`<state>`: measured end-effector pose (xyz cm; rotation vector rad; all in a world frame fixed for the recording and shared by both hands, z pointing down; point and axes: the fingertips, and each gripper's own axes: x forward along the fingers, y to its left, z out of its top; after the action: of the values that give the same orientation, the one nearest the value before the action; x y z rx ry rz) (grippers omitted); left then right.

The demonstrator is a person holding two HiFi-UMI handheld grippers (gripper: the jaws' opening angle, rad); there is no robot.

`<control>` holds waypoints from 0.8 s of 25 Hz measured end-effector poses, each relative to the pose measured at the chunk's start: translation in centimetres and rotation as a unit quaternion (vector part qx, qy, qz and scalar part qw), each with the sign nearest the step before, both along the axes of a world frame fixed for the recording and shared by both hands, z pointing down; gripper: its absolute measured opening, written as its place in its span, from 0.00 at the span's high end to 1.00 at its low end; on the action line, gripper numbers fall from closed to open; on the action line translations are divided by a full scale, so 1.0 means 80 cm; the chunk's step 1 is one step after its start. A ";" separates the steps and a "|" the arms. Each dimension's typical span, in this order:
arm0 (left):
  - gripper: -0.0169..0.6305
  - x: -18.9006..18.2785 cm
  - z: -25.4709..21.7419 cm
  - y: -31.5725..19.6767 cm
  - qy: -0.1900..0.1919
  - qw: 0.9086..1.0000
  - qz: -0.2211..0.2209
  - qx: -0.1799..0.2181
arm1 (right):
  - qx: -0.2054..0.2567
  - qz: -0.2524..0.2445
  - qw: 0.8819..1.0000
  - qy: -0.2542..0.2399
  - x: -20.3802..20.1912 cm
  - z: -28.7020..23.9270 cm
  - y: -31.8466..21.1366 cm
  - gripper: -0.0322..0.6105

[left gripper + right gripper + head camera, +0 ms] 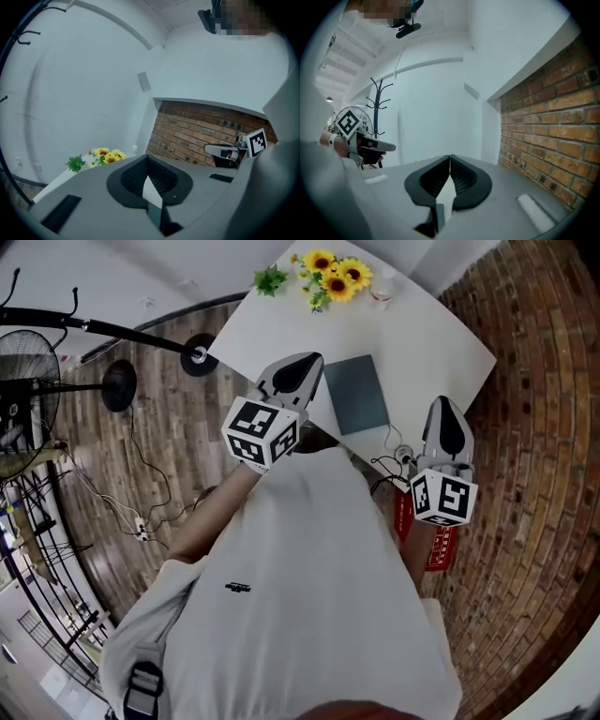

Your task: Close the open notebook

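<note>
Notebook (pixel 356 393): closed, dark grey-green cover up, flat on white table (pixel 441 343), short end at the near edge. Bare tabletop on both its sides and beyond it.
Sunflowers (pixel 330 277) sit along the far edge, well apart from the notebook.
Left gripper (pixel 300 373): held over the near left edge, just beside the notebook, not touching it. Jaws pressed together, nothing between them (pixel 148 159).
Right gripper (pixel 447 423): off the near right corner, clear of the tabletop. Jaws clenched, empty (pixel 450 157).
Cable (pixel 392 461) tangles at the near edge, below the notebook.
Writing: red box (pixel 429 542) has white print, too small to read, partly hidden by the right gripper. No title visible on the cover.
</note>
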<state>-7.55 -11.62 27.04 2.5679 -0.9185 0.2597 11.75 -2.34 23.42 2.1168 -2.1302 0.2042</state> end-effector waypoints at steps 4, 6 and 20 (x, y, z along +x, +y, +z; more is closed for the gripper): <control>0.96 -0.005 -0.005 -0.002 0.003 1.000 -0.001 0.006 | 0.011 0.043 0.999 0.026 0.006 -0.002 0.007 0.93; 0.96 -0.006 -0.007 0.000 0.004 1.000 -0.001 0.007 | 0.013 0.052 0.998 0.014 0.004 0.001 0.010 0.93; 0.96 0.006 -0.018 0.010 -0.002 1.000 0.007 0.023 | 0.012 0.034 0.999 -0.004 -0.007 0.011 0.015 0.93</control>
<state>-7.11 -10.86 25.59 2.6174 -0.9182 0.2496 11.20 -1.13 24.28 2.2082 -2.0776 0.1949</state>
